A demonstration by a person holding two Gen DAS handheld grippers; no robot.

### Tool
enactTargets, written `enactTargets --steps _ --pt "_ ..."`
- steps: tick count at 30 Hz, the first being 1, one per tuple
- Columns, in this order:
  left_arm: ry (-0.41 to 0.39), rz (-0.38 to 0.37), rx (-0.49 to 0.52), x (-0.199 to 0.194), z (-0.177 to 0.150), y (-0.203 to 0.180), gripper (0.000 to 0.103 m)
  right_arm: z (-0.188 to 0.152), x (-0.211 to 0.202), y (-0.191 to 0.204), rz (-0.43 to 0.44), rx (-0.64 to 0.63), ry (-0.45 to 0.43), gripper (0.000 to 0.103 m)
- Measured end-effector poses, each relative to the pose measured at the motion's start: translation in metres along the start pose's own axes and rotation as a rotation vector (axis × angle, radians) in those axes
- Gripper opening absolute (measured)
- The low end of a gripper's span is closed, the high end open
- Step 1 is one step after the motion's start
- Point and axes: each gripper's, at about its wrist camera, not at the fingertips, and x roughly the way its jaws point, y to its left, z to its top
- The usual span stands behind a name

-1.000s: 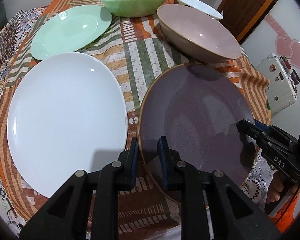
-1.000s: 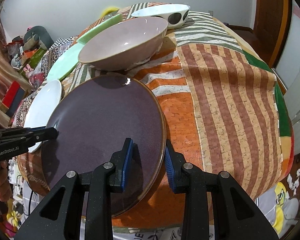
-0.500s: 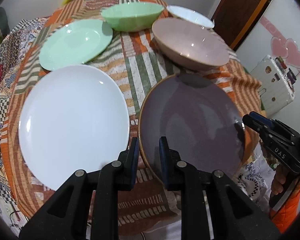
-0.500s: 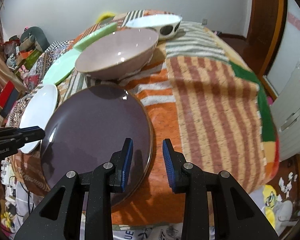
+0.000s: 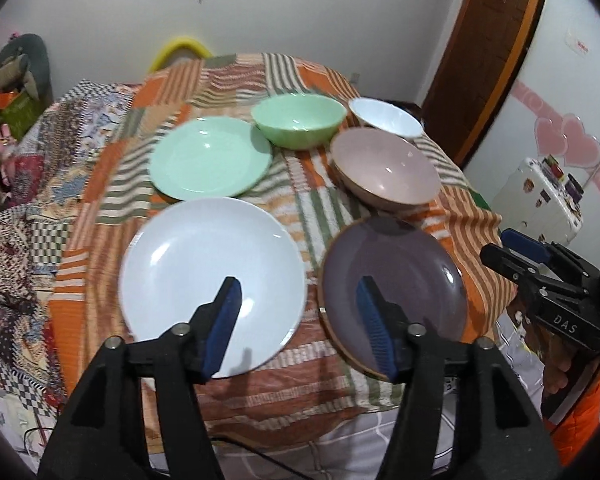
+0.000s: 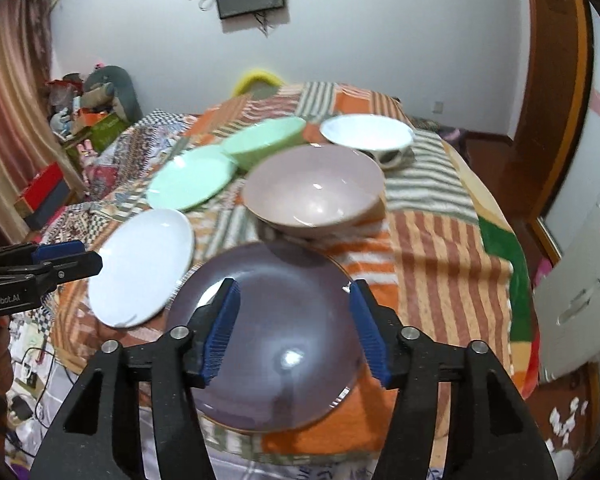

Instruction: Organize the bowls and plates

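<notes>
Both grippers, left gripper [image 5: 297, 326] and right gripper [image 6: 293, 330], gape wide, holding nothing. Blue pads [image 6: 219, 330] hide parts of the purple plate [image 6: 283, 320]; motion blurs the tablecloth [image 6: 432, 248].

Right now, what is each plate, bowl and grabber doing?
Left gripper: open, holding nothing.
Right gripper: open, holding nothing.
Purple plate: flat on the cloth, not held.
White plate: flat, beside the purple plate.
Green plate: flat, empty.
Green bowl: upright, empty.
Pink bowl: upright, empty.
White bowl: upright, empty.
</notes>
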Motion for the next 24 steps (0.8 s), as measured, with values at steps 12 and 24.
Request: enactTargets --steps 12,24 --pt "-0.015 0.100 -0.156 -0.008 -0.014 0.084 0.076 0.020 0.025 0.049 0.080 -0.077 -0.001 0.069" --pt "0.024 0.130 -0.259 0.024 -0.033 0.144 0.075 0.024 0.080 0.093 0.124 -0.129 0.097 0.069"
